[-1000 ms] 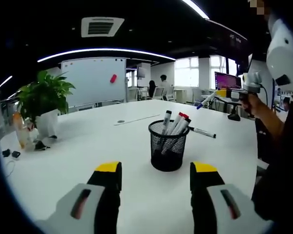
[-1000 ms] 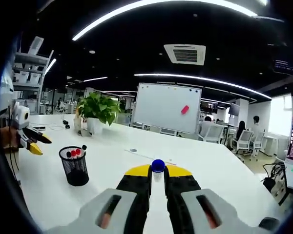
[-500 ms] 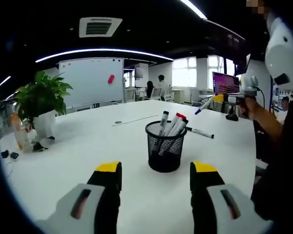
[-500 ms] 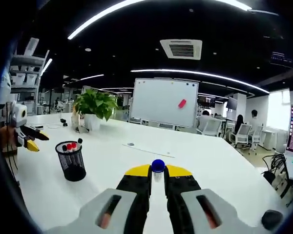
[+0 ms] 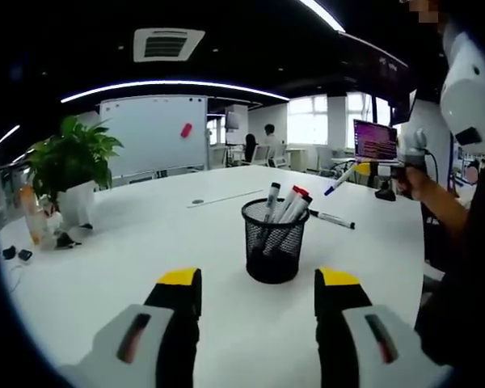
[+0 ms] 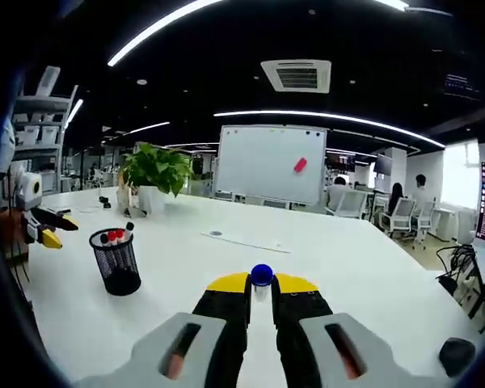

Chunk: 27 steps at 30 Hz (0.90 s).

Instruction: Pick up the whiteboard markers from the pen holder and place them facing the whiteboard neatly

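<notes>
Two grippers up: left gripper [image 5: 257,291] low centre, fingers wide apart, empty, aimed at holder [image 5: 275,241] mid-frame on desk [image 5: 145,250]. Right gripper [image 6: 260,293] bottom centre, fingers clamped on blue-capped marker [image 6: 261,276], barrel hidden. Whiteboard [image 6: 272,165] upper centre. One marker [image 5: 333,219] lies right of holder.

You have a potted plant [image 5: 69,166] standing at the far table [image 5: 145,242] edge. A laptop [image 5: 375,141] sits open beyond; office chairs [image 6: 404,222] stand behind.

holder [image 5: 276,253]: black mesh
marker [image 6: 261,280]: blue cap
table [image 5: 145,242]: white
plant [image 5: 71,159]: green
eraser [image 6: 300,165]: red
jaws: black, yellow-tipped
</notes>
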Tool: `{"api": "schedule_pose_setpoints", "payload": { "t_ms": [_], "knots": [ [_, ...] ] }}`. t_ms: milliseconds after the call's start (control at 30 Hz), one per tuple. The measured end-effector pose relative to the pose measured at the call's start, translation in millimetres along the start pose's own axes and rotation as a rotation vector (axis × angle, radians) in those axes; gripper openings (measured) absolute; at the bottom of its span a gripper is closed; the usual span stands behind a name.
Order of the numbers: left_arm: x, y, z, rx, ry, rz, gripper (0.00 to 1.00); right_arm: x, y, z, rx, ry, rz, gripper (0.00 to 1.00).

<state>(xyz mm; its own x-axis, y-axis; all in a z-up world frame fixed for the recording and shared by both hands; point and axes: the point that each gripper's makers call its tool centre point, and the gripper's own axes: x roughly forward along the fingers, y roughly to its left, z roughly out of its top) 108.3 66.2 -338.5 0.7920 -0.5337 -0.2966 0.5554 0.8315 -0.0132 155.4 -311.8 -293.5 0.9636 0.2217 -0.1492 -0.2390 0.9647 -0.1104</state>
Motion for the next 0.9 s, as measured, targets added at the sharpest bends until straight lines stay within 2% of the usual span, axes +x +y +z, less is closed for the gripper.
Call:
{"api": "schedule_pose_setpoints", "payload": {
  "t_ms": [233,600,900],
  "knots": [
    [-1.2,0.8,-2.5,-0.010,0.007,0.009,0.57,2.4,-0.2,-8.5,0.016,0.012,0.000,0.13],
    [-0.5,0.6,-3.7,-0.012,0.012,0.010,0.57,7.3,4.3,-35.3,0.041,0.068,-0.012,0.13],
    [1.8,-0.7,-4.1,-0.012,0.012,0.000,0.57,10.2,10.3,-39.8,0.006,0.087,-0.036,0.13]
  ]
}}
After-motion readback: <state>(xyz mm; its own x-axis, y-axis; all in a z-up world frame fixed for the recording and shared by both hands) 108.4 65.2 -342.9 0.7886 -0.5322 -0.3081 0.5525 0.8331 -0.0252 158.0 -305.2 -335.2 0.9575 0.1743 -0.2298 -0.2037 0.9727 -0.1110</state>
